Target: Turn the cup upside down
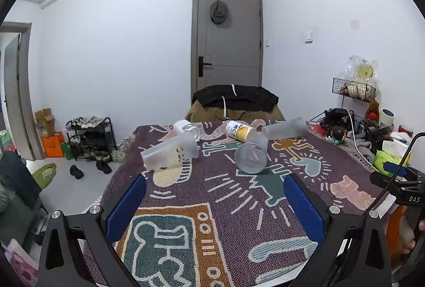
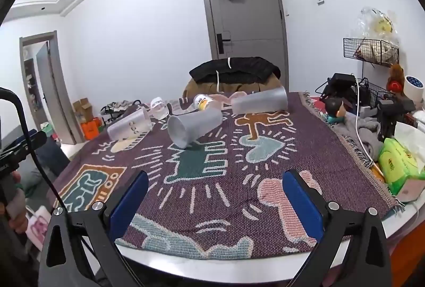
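Note:
Three frosted plastic cups lie on their sides on the patterned cloth. The nearest cup (image 1: 252, 155) (image 2: 192, 127) points its mouth toward me at mid table. A second cup (image 1: 170, 152) (image 2: 131, 125) lies to the left, a third cup (image 1: 285, 129) (image 2: 261, 102) at the far right. My left gripper (image 1: 213, 207) hovers open over the near left of the table, well short of the cups, with nothing between its blue pads. My right gripper (image 2: 215, 203) is open too, above the front edge, empty. The right gripper's body (image 1: 398, 180) shows at the left wrist view's right edge.
A small bottle with an orange label (image 1: 239, 130) (image 2: 203, 102) and a clear lidded container (image 1: 186, 127) (image 2: 159, 109) lie at the far side. Green tissue pack (image 2: 398, 167), cables and clutter crowd the right edge. A chair with dark clothing (image 1: 235, 99) stands behind the table.

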Demonstrator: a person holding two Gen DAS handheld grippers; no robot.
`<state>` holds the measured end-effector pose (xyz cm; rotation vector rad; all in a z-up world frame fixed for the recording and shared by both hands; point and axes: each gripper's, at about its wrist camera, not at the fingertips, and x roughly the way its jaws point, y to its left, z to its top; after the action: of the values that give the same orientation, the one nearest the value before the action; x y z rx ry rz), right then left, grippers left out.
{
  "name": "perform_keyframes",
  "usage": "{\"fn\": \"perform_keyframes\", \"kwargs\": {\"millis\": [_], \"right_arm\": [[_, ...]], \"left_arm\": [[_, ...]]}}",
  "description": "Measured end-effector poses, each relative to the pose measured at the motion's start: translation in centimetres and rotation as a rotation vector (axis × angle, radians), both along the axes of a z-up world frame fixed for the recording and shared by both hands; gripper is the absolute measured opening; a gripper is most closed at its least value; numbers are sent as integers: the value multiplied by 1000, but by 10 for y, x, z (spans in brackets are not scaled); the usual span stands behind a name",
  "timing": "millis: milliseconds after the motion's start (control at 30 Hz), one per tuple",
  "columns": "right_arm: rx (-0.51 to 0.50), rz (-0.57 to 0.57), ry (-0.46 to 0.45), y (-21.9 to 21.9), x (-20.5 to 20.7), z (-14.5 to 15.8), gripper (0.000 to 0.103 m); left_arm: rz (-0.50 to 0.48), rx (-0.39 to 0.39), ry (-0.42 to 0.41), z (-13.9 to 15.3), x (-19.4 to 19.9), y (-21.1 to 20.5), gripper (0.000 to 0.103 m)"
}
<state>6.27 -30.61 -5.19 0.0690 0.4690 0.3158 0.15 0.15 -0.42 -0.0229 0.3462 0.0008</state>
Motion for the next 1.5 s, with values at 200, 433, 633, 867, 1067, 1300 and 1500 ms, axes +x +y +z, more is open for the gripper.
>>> {"fn": "perform_keyframes", "kwargs": {"millis": [200,433,633,867,1067,1300,1500], "right_arm": [[-1,-3,1,-2,0,0,101],[-6,-6,9,-1,2,-3,101],[-7,-5,29,0,6,-10,101],[-10,-17,21,-3,6,-8,101],[-16,-19,19,-3,6,-8,101],[-20,-15,18,-3,6,-8,101],[-19,-17,20,-3,6,-8,101]], "left_arm": [[0,5,0,0,-1,2,103],[-2,0,5,-2,1,3,103],[-4,2,20,-5,4,1,103],[-9,12,20,-4,3,0,103],[-8,10,25,-6,4,0,103],[-8,10,27,-6,5,0,103],[-10,15,31,-6,6,-1,103]]}}
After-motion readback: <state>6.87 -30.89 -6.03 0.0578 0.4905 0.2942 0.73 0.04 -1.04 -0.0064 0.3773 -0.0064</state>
